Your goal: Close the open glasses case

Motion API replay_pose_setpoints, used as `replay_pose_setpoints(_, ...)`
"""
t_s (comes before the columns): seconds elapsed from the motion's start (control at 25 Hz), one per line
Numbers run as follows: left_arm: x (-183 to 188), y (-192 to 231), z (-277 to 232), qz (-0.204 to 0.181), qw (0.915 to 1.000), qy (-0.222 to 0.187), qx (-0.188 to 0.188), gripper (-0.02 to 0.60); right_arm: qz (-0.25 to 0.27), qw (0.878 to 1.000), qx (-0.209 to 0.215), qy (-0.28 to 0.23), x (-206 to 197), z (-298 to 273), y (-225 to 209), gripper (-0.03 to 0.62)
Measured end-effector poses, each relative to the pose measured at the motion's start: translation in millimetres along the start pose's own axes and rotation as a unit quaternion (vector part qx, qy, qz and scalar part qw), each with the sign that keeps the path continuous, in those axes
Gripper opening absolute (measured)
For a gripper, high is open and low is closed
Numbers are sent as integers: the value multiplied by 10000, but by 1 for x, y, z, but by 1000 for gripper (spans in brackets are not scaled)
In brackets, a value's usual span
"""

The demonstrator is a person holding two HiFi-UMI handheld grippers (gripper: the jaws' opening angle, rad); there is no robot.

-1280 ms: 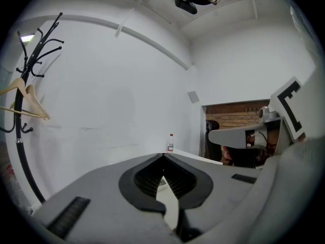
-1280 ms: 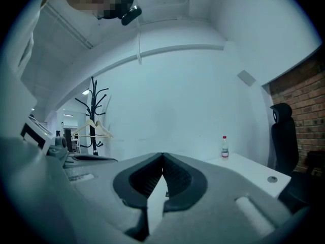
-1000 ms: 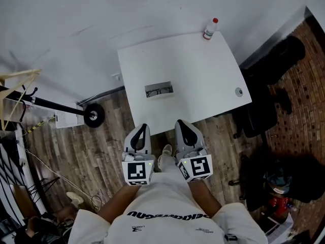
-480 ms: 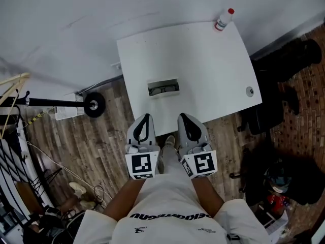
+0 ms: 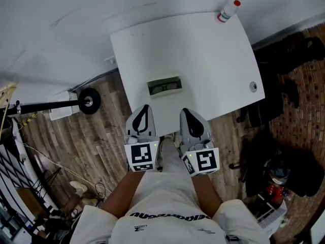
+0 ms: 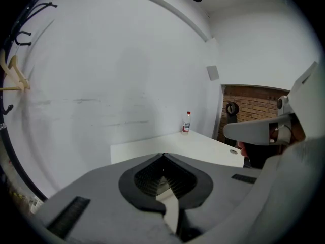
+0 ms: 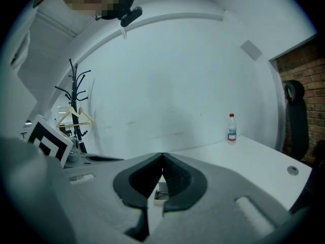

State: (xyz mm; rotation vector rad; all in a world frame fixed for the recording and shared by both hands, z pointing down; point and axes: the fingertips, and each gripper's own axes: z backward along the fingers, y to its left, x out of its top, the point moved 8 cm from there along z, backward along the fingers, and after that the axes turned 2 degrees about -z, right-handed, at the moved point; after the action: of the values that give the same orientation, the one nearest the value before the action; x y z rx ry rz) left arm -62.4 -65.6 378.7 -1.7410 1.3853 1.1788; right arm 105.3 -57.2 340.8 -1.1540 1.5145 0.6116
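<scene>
- Head view shows the glasses case (image 5: 165, 80) lying on the white surface (image 5: 203, 50), toward its near edge and left of the middle, with a pair of glasses (image 5: 163, 89) showing inside it. The case is open and the closing has not begun.
- Left tongs (image 5: 145, 109) and right tongs (image 5: 184, 112) are held side by side at the near edge of the surface. Both point toward the case but stand apart from it, and neither touches it.
- Left gripper view has those tongs narrow, tips meeting, with nothing gripped. Only the surface and a bottle (image 5: 227, 11) at its far right corner lie ahead.
- Right gripper view has its tongs narrow too, tips together and carrying nothing. The case can be seen through the hollow behind the tips, lower down and farther off, so it is lined up but not reached.
- As I judge it, nothing of the task itself is done; the tongs are only in place for an approach.
- What is left is to bring the tongs over to the case, get a tip behind or on the raised lid, fold it down onto the base and press until it latches. The other tongs will probably need to steady the base so the case does not slide on the smooth surface.
</scene>
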Motion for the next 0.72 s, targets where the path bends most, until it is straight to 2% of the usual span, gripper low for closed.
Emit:
replay_pose_setpoints(0.24, -12, 19, -34, 100, 9998, 188, 63, -3, -55, 9998, -105, 187, -16, -21, -6, -2)
replay_pose_setpoints(0.44, -24, 24, -62, 171, 9993, 334, 64, -2, -27, 9995, -31, 316, -30, -39, -10, -2)
replay_pose_setpoints(0.72, -43, 28, -93, 280, 9976, 636, -68, 40, -117, 9991, -76, 410, -43, -59, -17, -2)
